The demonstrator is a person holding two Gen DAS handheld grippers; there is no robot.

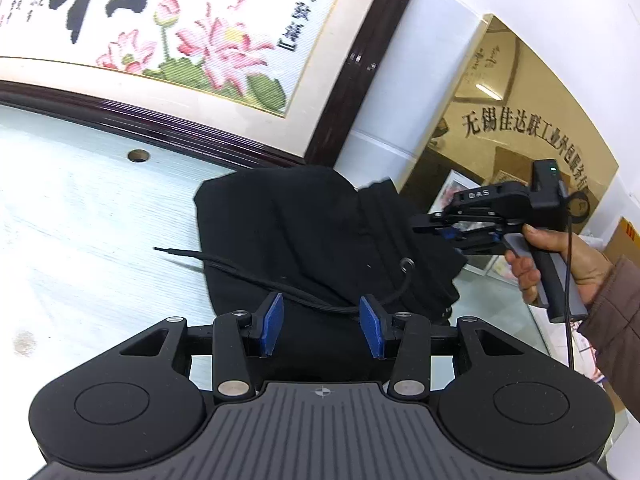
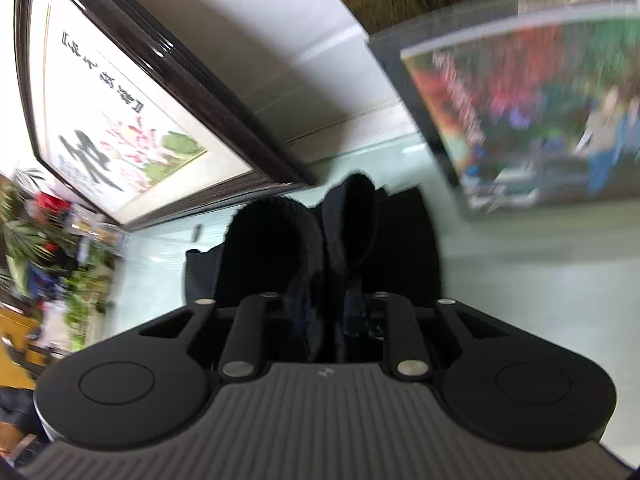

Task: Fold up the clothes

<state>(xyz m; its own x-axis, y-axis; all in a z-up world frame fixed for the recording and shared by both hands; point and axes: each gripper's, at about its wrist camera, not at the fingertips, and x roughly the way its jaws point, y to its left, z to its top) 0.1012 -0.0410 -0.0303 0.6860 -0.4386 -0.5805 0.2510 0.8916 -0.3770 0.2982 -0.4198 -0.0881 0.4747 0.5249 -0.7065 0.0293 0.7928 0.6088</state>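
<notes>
Clamping black garment (image 2: 336, 240): right gripper (image 2: 340, 316) | left gripper (image 1: 322, 322): spread apart over it | left view alone: cord (image 1: 256, 280), surface (image 1: 80, 232)

Pale table (image 1: 80, 216); black garment (image 1: 288, 224) bunched on it; framed embroidery (image 1: 180, 40) behind

Both wrist views face the black garment (image 1: 304, 232) closely, the right tilted.
</notes>
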